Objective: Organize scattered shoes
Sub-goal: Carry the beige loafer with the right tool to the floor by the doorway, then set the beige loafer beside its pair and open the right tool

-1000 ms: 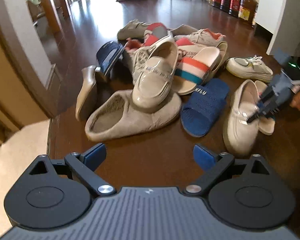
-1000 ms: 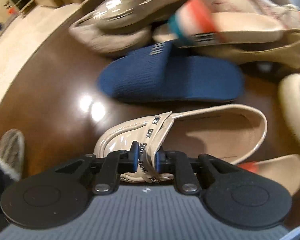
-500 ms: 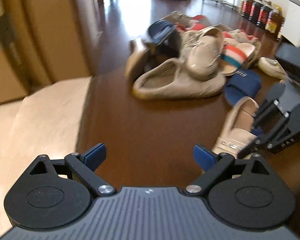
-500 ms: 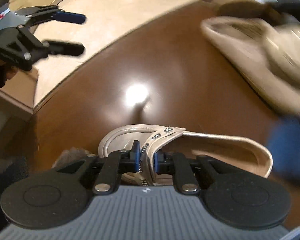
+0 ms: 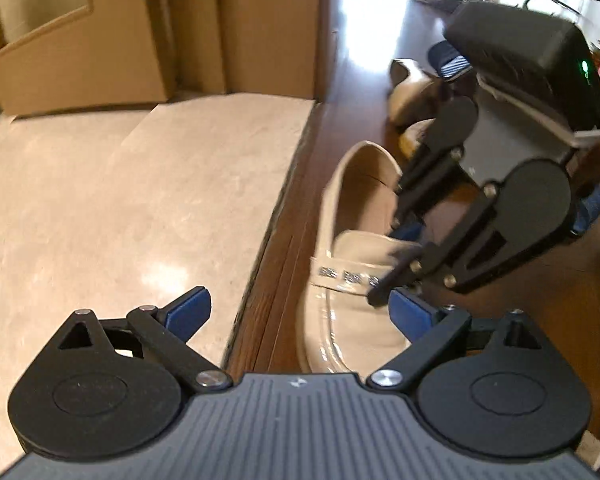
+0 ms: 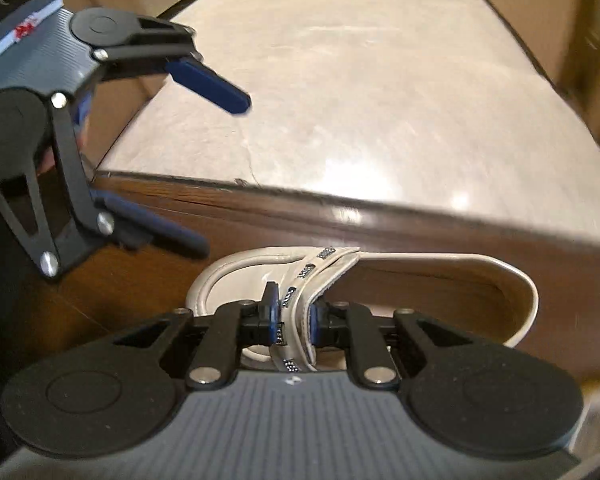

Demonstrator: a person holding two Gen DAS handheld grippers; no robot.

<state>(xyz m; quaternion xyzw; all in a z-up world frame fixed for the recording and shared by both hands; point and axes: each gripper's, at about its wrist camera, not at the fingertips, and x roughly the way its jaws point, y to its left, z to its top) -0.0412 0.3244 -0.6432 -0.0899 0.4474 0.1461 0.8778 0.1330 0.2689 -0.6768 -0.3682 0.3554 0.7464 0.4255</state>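
right tool [image 6: 294,322] is clamped on the studded strap of a cream patent loafer [image 6: 364,276]; its jaws are easing open a touch, yet the pads press the strap from both sides in the right wrist view. left tool [image 5: 296,312] stands wide open with nothing between its blue pads [image 5: 190,312], hanging just over the toe of the same loafer.

where the shoe is: lower centre of the right wrist frame, lying along the dark wood floor [image 6: 420,232] just beside the edge of the pale stone floor [image 6: 360,92]. in the left wrist view it runs up the centre right, heel towards the top. whether the sole is on the floor or just above it, cannot tell.

step in hand, as i judge it: setting this loafer down parallel to the floor seam. to do it well, bring the sole flat before letting go, keep the long side square to the seam, and leave room alongside for its mate. the strap is a thin hold, so the toe may swing; the open left tool is placed to steady it.

materials: glossy patent upper, smooth and likely slippery; matte tan lining; small dark studs on the strap. stone floor is mottled and polished, wood is dark and reflective. more shoes [image 5: 412,96] sit blurred at upper right of the left wrist frame.
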